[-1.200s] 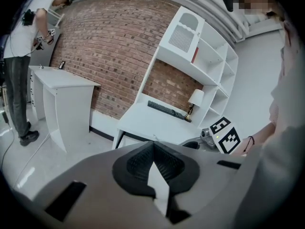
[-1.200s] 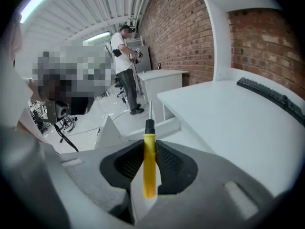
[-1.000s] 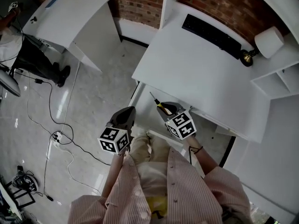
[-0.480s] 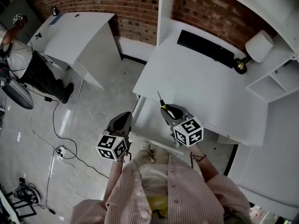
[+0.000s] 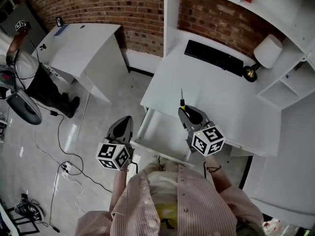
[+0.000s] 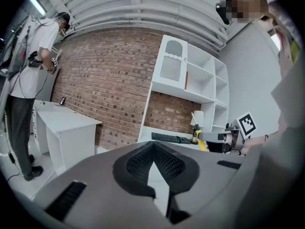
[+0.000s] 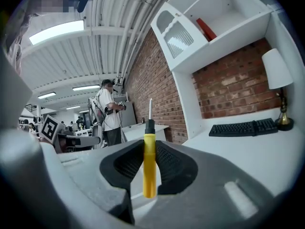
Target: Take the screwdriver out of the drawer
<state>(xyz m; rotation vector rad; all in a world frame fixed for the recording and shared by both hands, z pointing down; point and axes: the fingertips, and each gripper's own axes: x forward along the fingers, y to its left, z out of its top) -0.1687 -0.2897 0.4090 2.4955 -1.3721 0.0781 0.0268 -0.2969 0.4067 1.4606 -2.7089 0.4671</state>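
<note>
The right gripper (image 5: 184, 111) pinches a yellow-handled screwdriver with a black collar and thin metal shaft (image 7: 149, 163) between its black ribbed pads (image 7: 172, 167). The shaft reaches over the front edge of the white desk (image 5: 221, 95), above the open white drawer (image 5: 160, 132). The left gripper (image 5: 125, 121) hangs just off the drawer's left edge, over the pale floor (image 5: 98, 107), its jaws pressed together on nothing.

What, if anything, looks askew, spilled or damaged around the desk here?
Nothing spilled or damaged. Only the drawer stands pulled out under the desk, and the screwdriver is out of it, gripped by the right gripper.
</note>
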